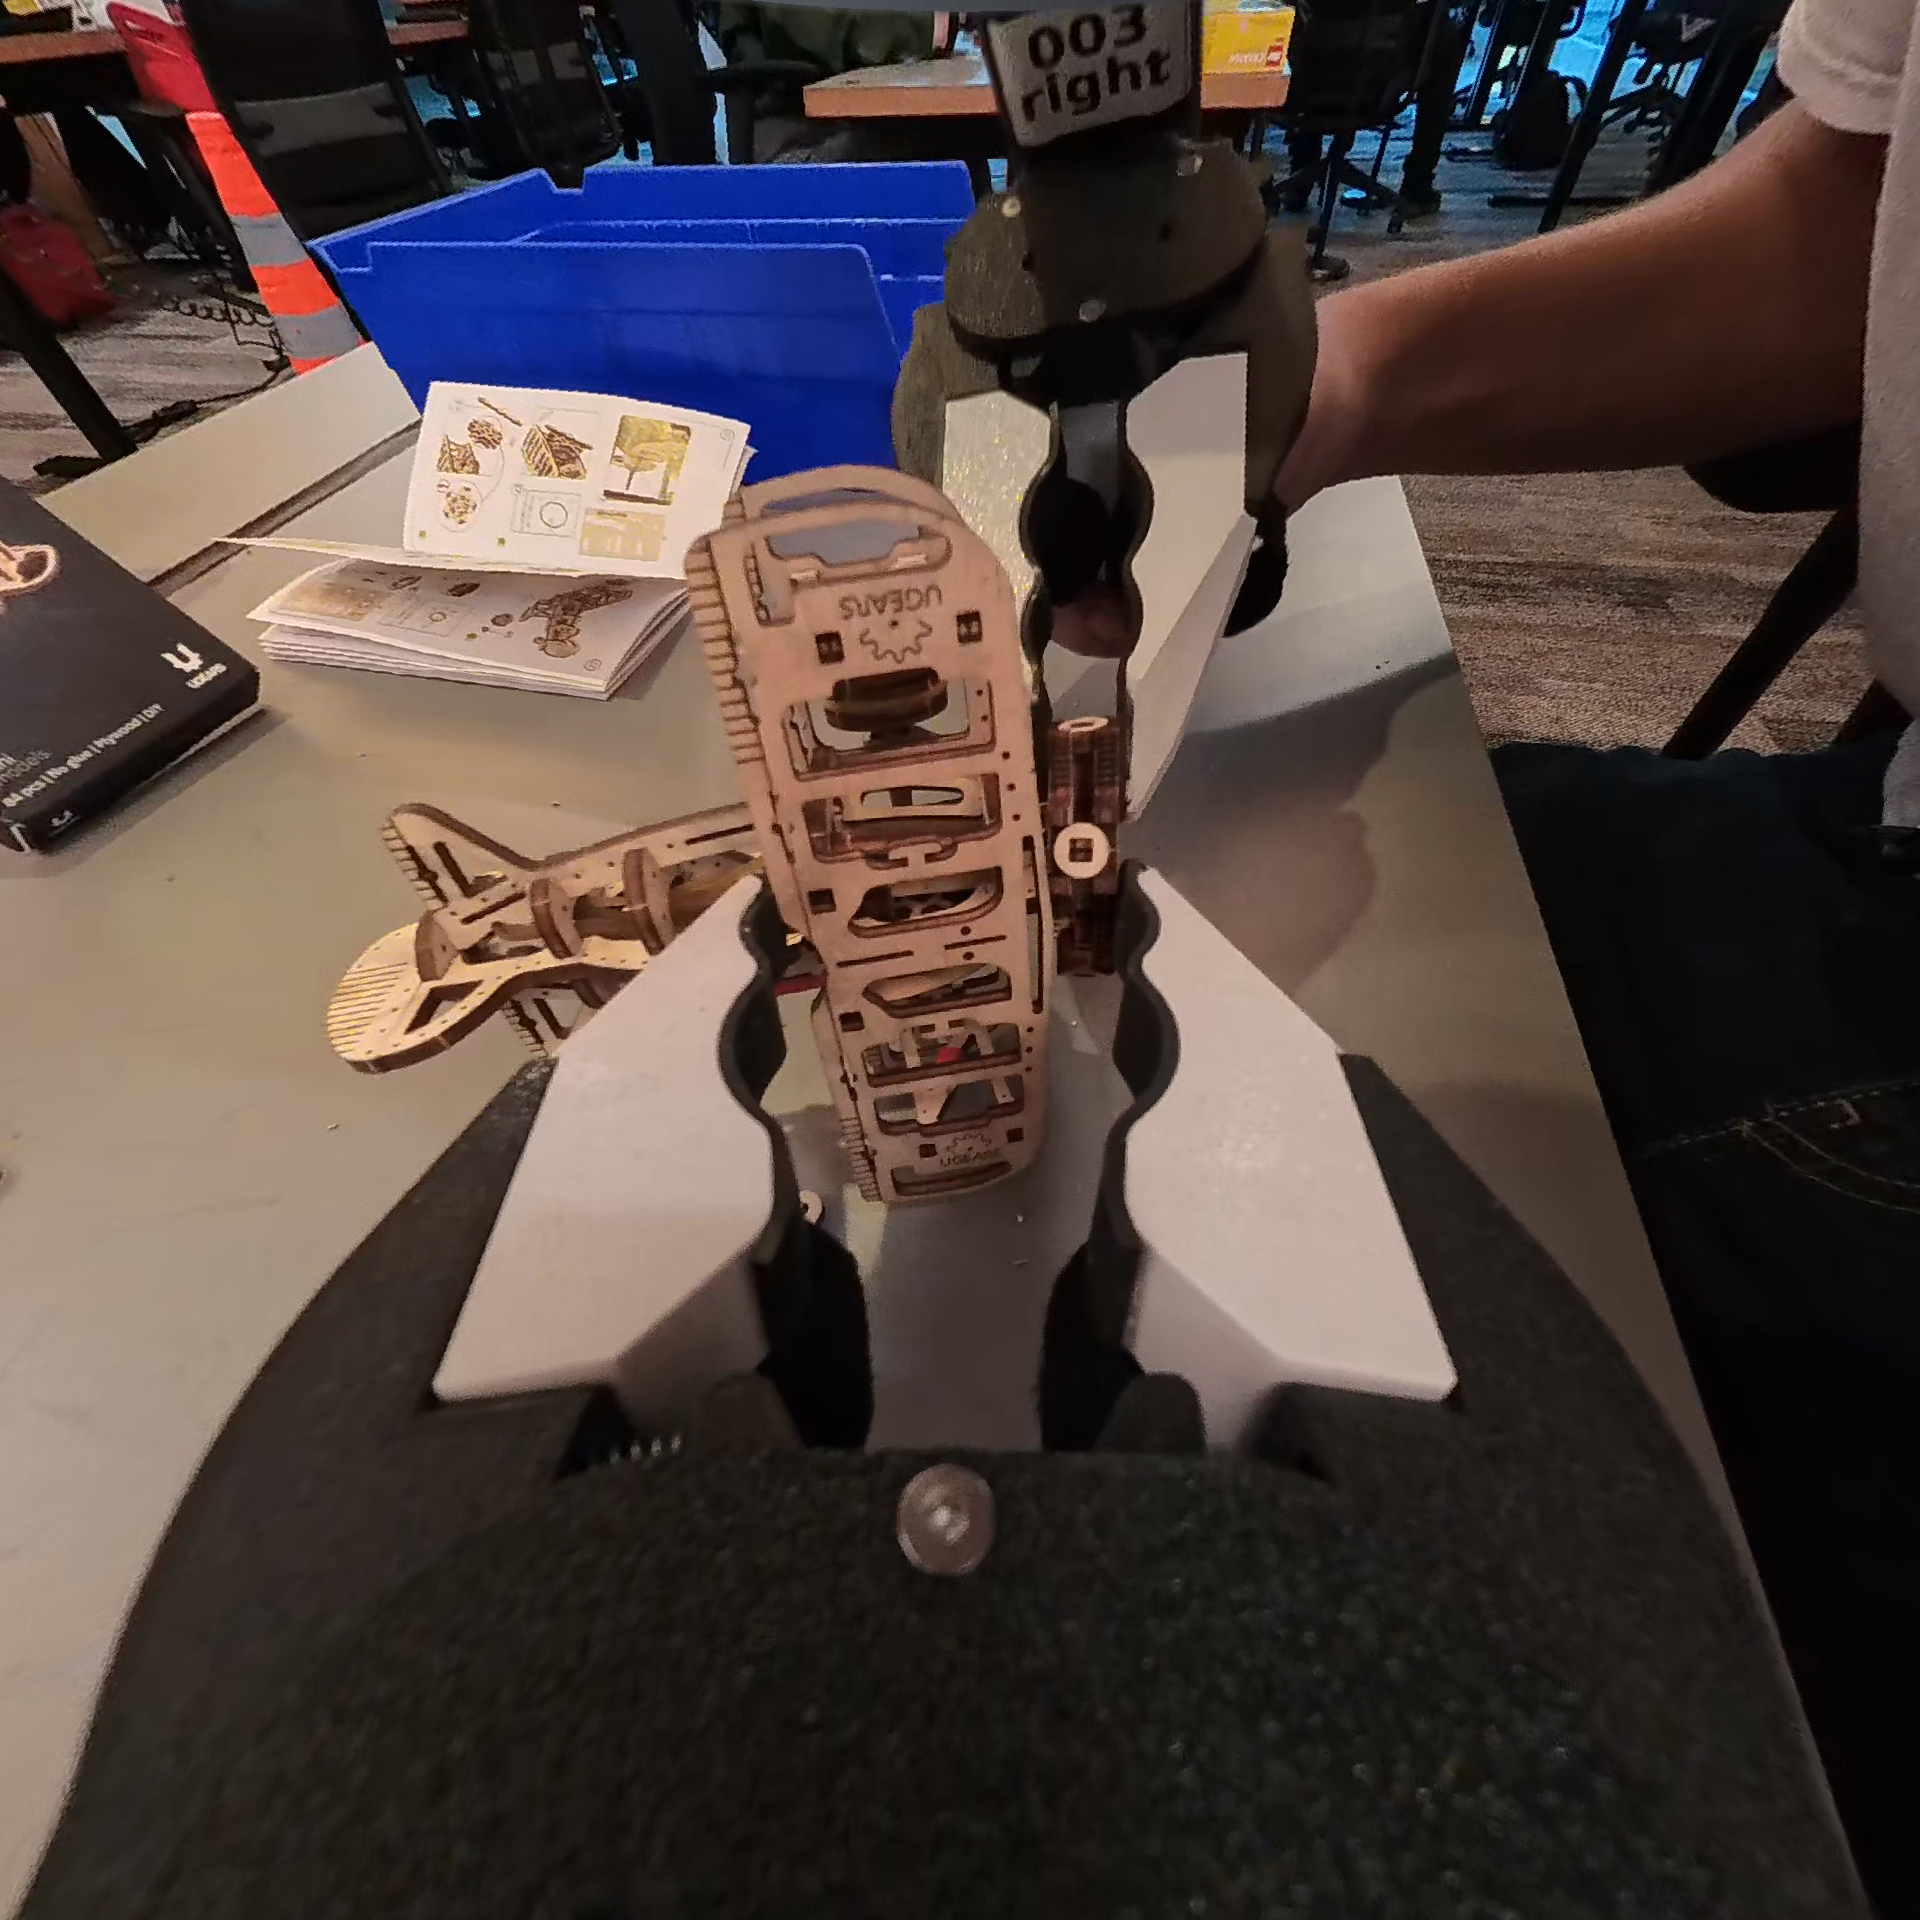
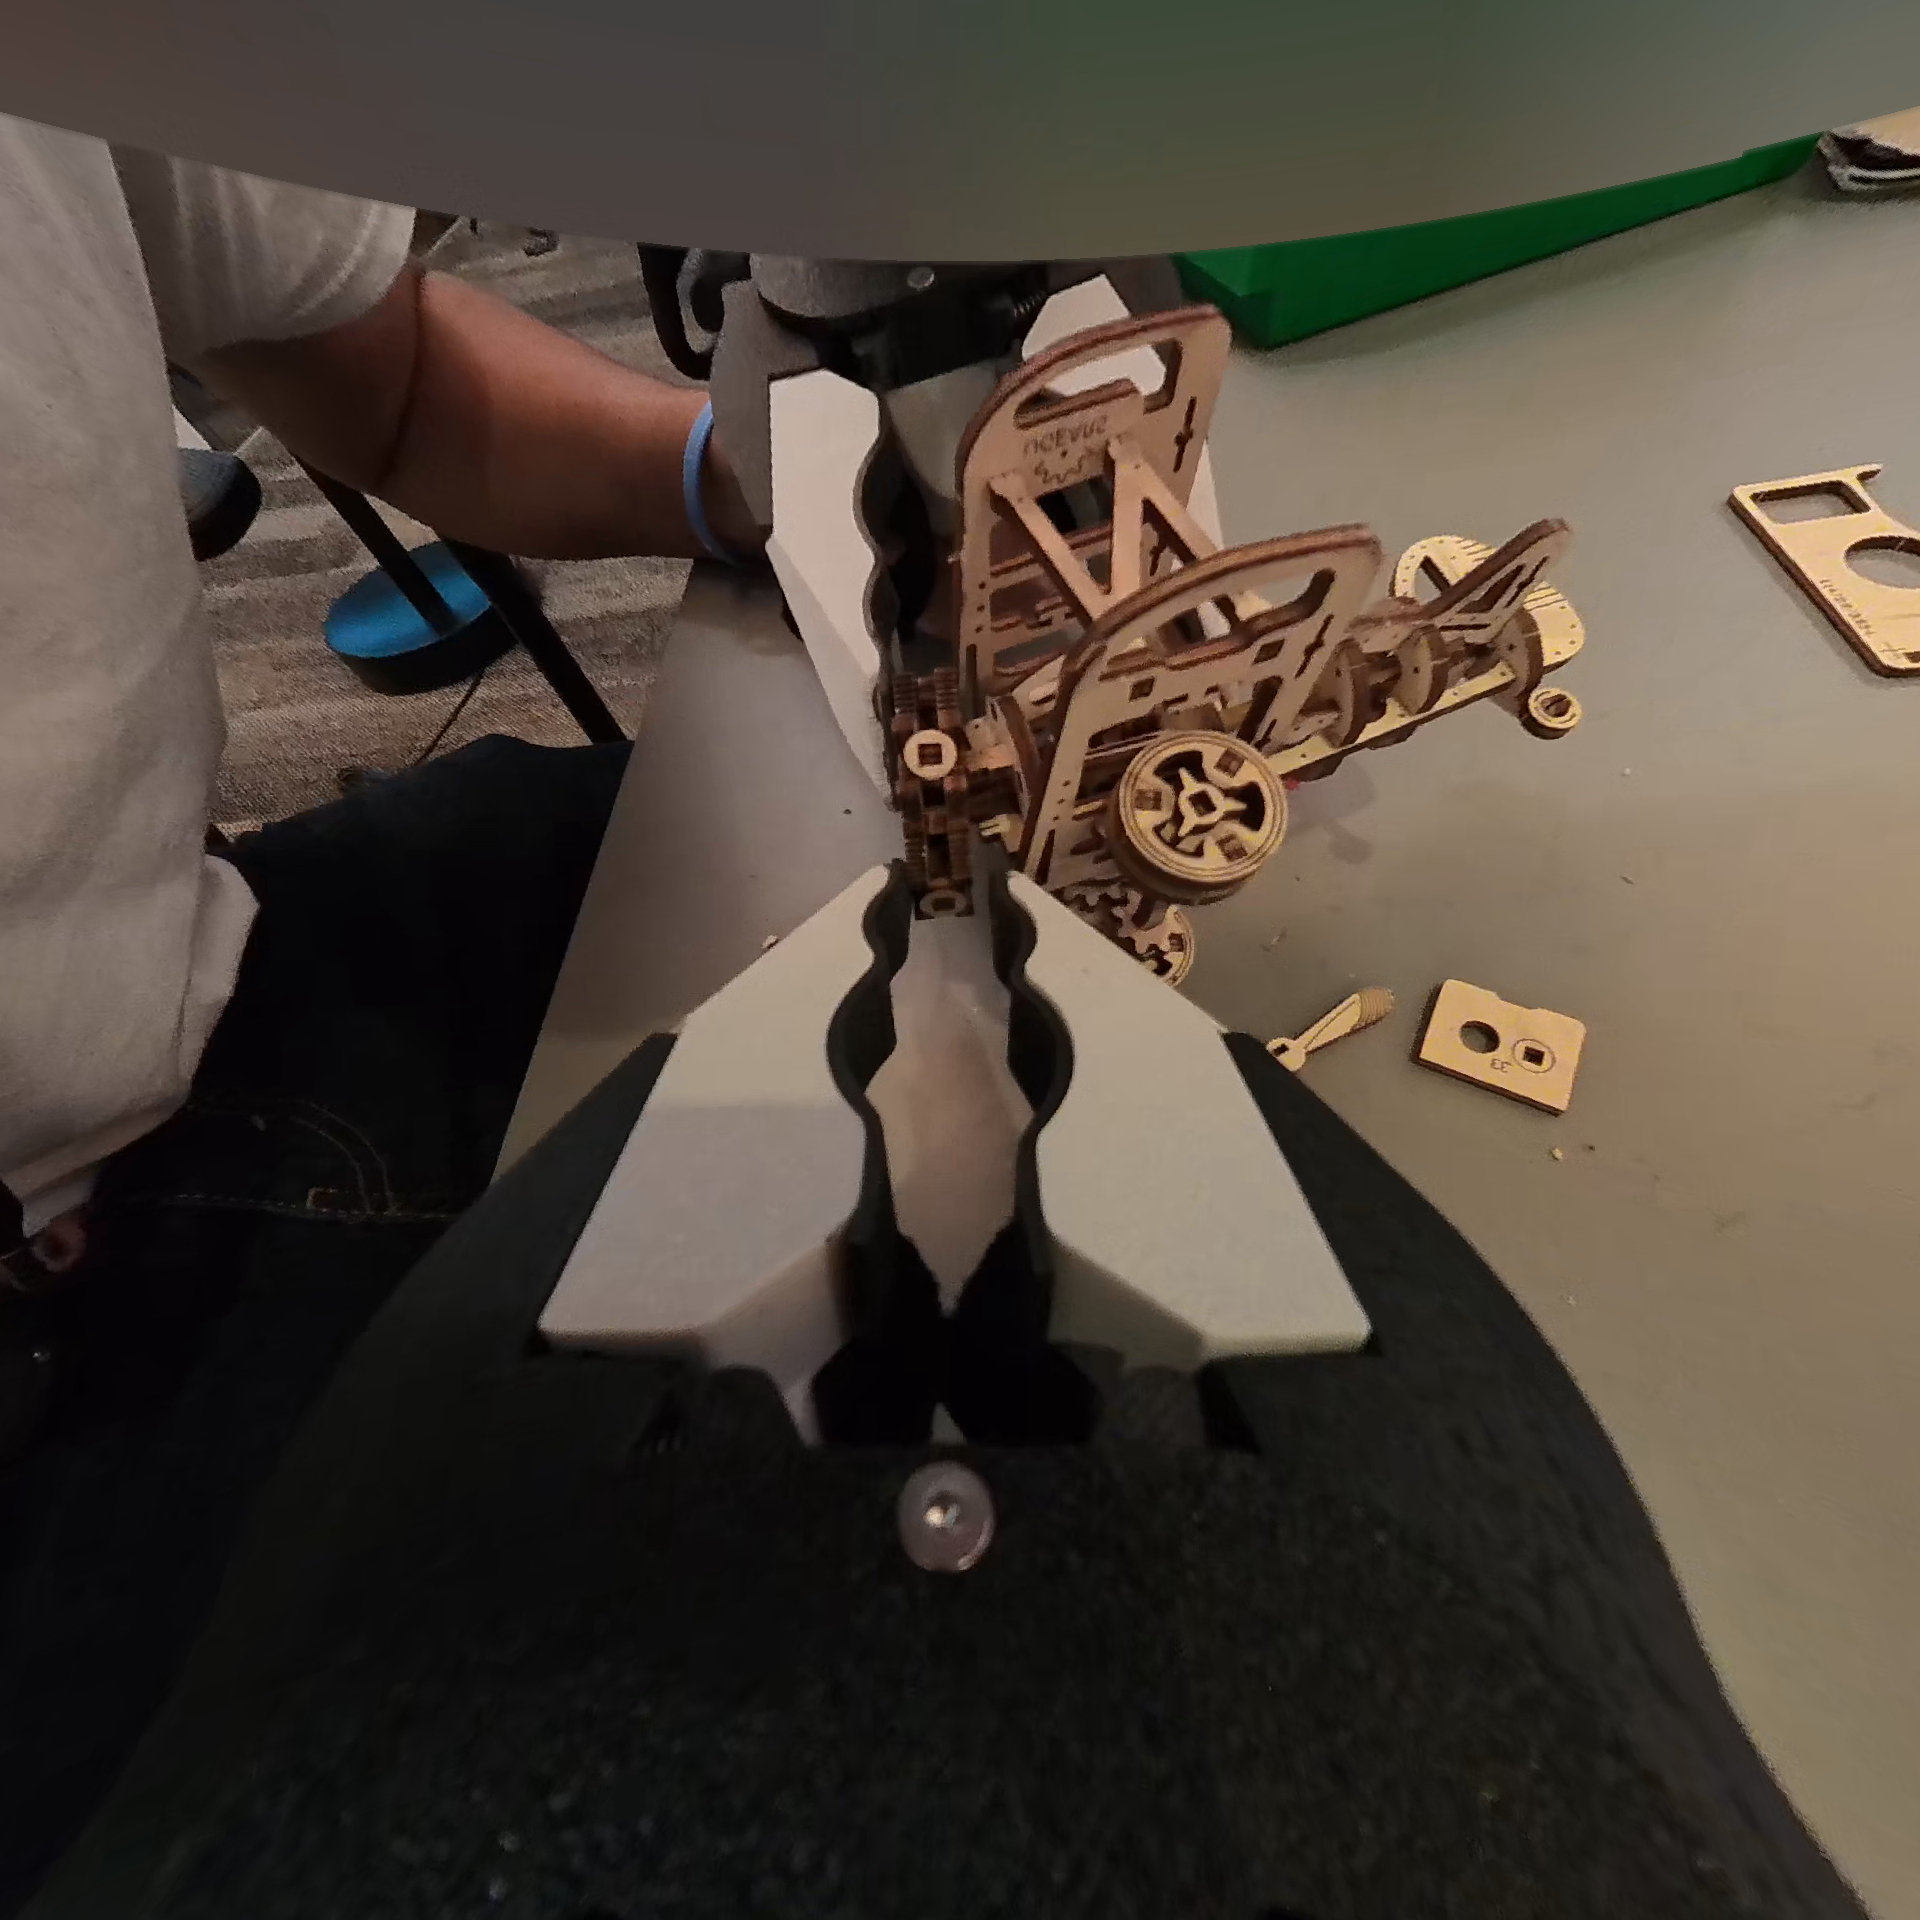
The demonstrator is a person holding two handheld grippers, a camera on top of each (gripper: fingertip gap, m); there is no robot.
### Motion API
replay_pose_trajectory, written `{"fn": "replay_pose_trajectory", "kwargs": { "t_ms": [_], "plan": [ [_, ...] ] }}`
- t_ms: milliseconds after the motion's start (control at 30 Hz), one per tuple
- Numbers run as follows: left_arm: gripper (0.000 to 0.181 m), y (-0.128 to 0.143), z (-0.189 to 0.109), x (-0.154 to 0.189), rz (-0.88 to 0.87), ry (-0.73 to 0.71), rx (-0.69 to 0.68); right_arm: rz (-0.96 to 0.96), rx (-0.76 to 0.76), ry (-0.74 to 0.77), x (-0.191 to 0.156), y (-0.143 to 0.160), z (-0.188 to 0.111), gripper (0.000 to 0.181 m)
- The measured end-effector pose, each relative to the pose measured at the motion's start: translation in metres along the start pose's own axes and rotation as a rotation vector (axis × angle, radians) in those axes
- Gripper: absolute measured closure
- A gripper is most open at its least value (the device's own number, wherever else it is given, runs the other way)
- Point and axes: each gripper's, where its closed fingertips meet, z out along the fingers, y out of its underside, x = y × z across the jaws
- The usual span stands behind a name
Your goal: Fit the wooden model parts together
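Note:
A wooden biplane model (image 1: 904,790) stands tilted over the grey table (image 1: 208,1143), wing face towards the left wrist camera and tail (image 1: 468,935) low to the left. My left gripper (image 1: 945,904) is closed around its wing section, one pad at the wing edge and one by the nose. The right wrist view shows one white finger (image 2: 821,540) of it behind the model (image 2: 1164,644). My right gripper (image 2: 948,896) is shut on the dark gear-like nose part (image 2: 940,800). It comes in from above in the left wrist view (image 1: 1081,707). A wheel (image 2: 1195,810) faces the right camera.
A blue bin (image 1: 644,291), an open instruction booklet (image 1: 520,582) and a black box (image 1: 104,675) lie behind and left. A green bin (image 2: 1455,260), a square wooden plate (image 2: 1496,1044), a small wooden pin (image 2: 1330,1029) and a cut-out sheet piece (image 2: 1839,561) lie to the right. The person's arm (image 1: 1558,374) reaches in.

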Motion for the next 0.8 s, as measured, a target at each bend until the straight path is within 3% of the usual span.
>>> {"fn": "replay_pose_trajectory", "kwargs": {
  "t_ms": [133, 200, 267, 367, 433, 500, 633, 800],
  "plan": [
    [0.121, 0.000, 0.000, 0.000, 0.004, -0.002, -0.002, -0.067, 0.006, 0.006, -0.001, 0.002, -0.002, 0.163],
    [0.121, 0.000, 0.001, 0.000, 0.003, -0.001, -0.002, -0.098, -0.002, 0.083, 0.010, 0.005, -0.005, 0.136],
    [0.121, 0.000, 0.001, 0.000, 0.005, -0.001, -0.002, -0.110, -0.009, 0.095, 0.013, 0.006, -0.009, 0.131],
    [0.121, 0.000, 0.001, 0.000, 0.003, -0.001, -0.002, -0.056, 0.045, 0.122, 0.019, -0.002, -0.006, 0.090],
    [0.121, 0.000, 0.001, 0.000, 0.005, -0.001, -0.002, -0.043, 0.038, 0.120, 0.020, 0.002, 0.004, 0.079],
    [0.121, 0.000, 0.001, 0.001, 0.006, 0.000, -0.002, -0.056, 0.010, 0.117, 0.021, 0.007, 0.013, 0.081],
    [0.121, 0.000, 0.001, 0.002, 0.012, 0.004, -0.003, -0.112, 0.019, 0.063, 0.020, -0.002, 0.014, 0.109],
    [0.119, 0.000, 0.001, 0.002, 0.018, 0.001, -0.002, -0.167, -0.041, -0.005, 0.021, -0.002, 0.014, 0.120]
  ]
}}
